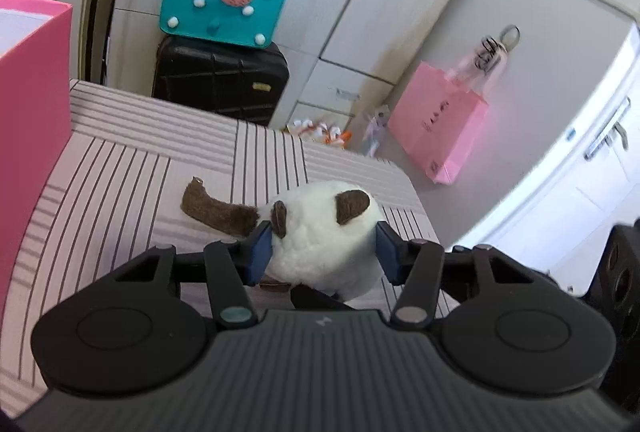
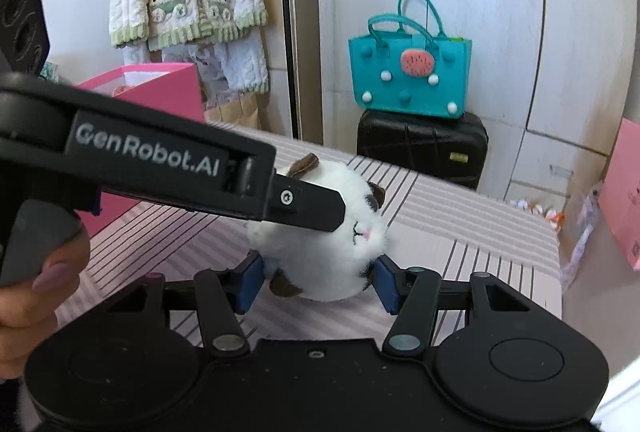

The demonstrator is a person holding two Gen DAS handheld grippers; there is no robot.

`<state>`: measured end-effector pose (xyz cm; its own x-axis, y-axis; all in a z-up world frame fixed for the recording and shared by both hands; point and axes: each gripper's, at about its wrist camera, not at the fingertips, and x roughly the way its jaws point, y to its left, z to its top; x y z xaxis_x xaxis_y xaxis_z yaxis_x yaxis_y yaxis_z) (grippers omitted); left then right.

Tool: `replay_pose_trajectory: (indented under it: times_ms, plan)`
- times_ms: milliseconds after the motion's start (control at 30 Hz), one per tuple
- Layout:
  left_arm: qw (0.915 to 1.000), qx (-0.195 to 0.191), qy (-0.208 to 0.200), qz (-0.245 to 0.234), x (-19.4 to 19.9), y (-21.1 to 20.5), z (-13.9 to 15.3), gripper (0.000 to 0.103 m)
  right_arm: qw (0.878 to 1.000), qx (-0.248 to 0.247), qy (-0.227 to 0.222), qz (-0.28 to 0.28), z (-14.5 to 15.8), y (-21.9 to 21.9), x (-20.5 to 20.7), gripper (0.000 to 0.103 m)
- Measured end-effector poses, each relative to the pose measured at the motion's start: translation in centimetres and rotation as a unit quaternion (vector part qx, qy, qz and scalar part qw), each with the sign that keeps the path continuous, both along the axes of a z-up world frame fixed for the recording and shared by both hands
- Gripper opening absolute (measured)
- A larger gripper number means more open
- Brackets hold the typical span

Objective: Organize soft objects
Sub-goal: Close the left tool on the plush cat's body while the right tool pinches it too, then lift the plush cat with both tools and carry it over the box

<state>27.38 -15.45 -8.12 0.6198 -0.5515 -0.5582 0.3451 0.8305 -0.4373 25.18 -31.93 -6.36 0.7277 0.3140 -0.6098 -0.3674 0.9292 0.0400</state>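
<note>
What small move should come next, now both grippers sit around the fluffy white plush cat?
Probably lift it straight up. The left gripper and right gripper both press blue pads into the fluffy white plush cat on the striped bed, and the open pink box waits nearby.

The left gripper (image 1: pixel 324 252) is pointing downward with its blue pads (image 1: pixel 260 252) pressing in on both sides of the plush toy (image 1: pixel 320 232). The right gripper (image 2: pixel 318 282) is tilting down the same way, its pads (image 2: pixel 250 282) squeezing the toy's lower flanks. The person's left hand (image 2: pixel 36 284) is wrapping around its gripper's handle, crossing in front of the right one.
</note>
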Motion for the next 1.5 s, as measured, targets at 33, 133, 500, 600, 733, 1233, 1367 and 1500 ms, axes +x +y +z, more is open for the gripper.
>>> replay_pose_trajectory:
  times_ms: [33,133,500,600,733,1233,1367,1500]
  plan:
    - [0.9999,-0.001,0.005,-0.01,-0.4,0.1,0.1,0.052,1.0,-0.002,0.01,-0.003,0.2,0.1,-0.4,0.063]
    - [0.9997,-0.009,0.004,-0.021,-1.9,1.0,0.7,0.052,0.999,0.024,0.04,-0.023,1.0,-0.1,-1.7,0.063]
    - [0.9986,-0.003,0.021,-0.048,-6.8,3.9,2.3,0.052,0.998,0.043,0.032,-0.031,2.3,2.0,-7.6,0.064]
    - [0.9984,0.008,0.009,-0.056,-8.4,4.7,3.4,0.052,0.998,0.049,0.029,-0.022,2.9,2.7,-9.1,0.066]
    - [0.9982,0.013,-0.003,-0.059,-10.3,5.9,4.6,0.052,0.999,0.041,0.016,-0.011,4.1,4.0,-10.9,0.066]
    - [0.997,-0.007,-0.048,-0.06,-16.1,12.8,7.9,0.05,0.997,0.046,-0.013,0.052,8.5,8.8,-15.2,0.07]
    - [0.9967,-0.013,-0.064,-0.049,-16.9,14.7,8.7,0.05,0.996,0.045,-0.027,0.071,9.5,10.4,-15.3,0.07]
    - [0.996,-0.012,-0.082,-0.035,-17.2,16.3,9.5,0.05,0.994,0.042,-0.041,0.092,10.3,12.0,-15.2,0.07]
